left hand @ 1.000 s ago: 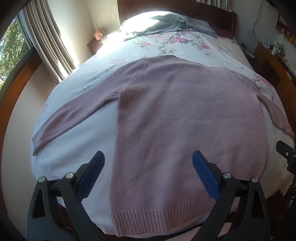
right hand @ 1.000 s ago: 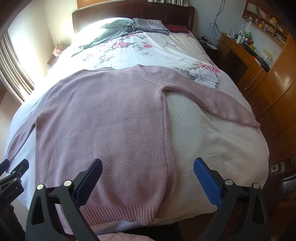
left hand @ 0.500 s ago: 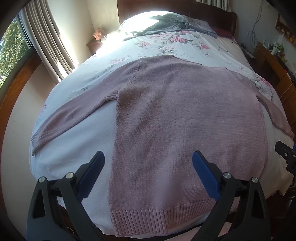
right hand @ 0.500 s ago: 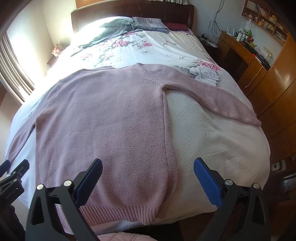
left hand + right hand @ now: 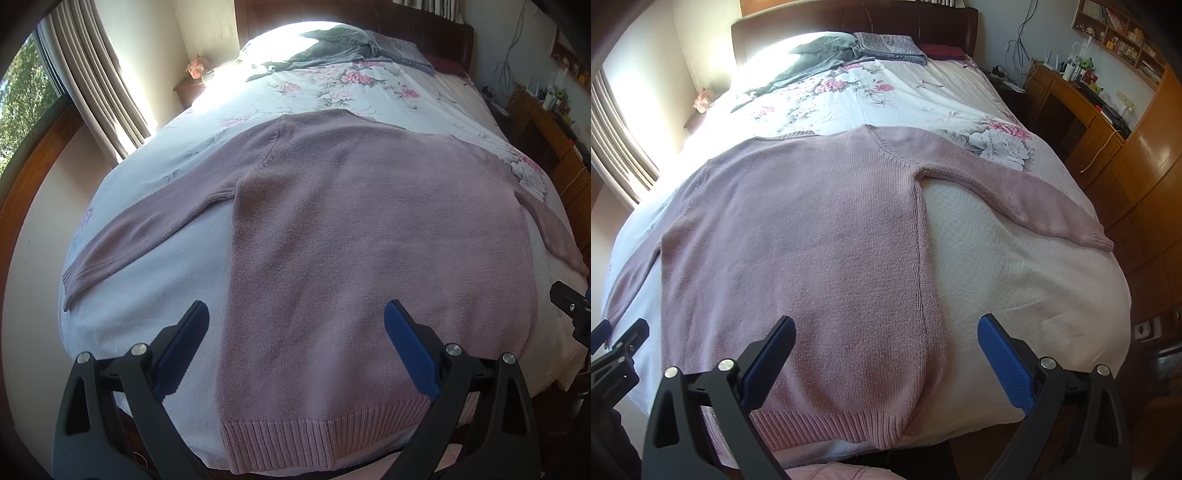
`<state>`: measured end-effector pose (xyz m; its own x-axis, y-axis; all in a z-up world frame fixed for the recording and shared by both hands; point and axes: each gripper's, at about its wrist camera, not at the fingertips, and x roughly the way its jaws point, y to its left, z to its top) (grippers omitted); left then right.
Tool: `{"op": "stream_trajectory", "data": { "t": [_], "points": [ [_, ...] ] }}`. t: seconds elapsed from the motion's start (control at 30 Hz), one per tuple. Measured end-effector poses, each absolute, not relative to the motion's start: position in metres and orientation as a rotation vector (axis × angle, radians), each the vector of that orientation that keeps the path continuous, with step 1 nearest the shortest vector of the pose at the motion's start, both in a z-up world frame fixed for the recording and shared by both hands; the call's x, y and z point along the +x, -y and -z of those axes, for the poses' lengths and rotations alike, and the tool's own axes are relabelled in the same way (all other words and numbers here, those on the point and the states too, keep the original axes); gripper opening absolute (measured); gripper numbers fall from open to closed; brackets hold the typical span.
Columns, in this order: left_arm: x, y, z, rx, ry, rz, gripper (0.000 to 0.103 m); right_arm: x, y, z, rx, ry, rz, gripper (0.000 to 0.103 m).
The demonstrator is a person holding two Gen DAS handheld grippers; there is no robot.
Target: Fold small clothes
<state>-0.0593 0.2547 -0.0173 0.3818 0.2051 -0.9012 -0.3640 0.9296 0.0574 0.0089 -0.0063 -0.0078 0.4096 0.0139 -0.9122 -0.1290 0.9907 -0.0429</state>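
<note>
Left gripper (image 5: pixel 297 345): jaws wide, holding nothing, poised above the hem end of the mauve-pink knitted long-sleeve sweater (image 5: pixel 369 240). Right gripper (image 5: pixel 886 354): jaws wide, holding nothing, same height approx.

Sweater pos.: flat on the bed with white floral quilt (image 5: pixel 1015 280), ribbed hem (image 5: pixel 314 432) directly below and between the left jaws, at the bed's near edge. Right side seam runs forward from between the right jaws. Left sleeve (image 5: pixel 147 229) extends outward, ahead-left of the left jaws; right sleeve (image 5: pixel 1027 195) extends ahead-right of the right jaws. Both sleeves fully spread, no fold made.

Change vs. 1 s ago: minimal. Both views show only slight drift of the garment in frame; jaw spacing unchanged. Judgement: spread phase complete, fold phase not started; next op. probably a sleeve or hem grasp.

Beyond the collar: crumpled grey garment (image 5: pixel 812 55) and a folded grey patterned cloth (image 5: pixel 890 46) near the dark wooden headboard (image 5: pixel 945 26), well clear.
</note>
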Motion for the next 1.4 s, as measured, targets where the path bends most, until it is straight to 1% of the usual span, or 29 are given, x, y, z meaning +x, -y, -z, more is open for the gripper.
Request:
{"op": "stream_trajectory", "data": {
  "t": [1.4],
  "points": [
    [-0.0551, -0.2549, 0.0189, -0.160, -1.126, -0.367, 0.095, 0.0129, 0.0086, 0.0038, -0.115, -1.132, -0.088, 0.099]
  ]
}}
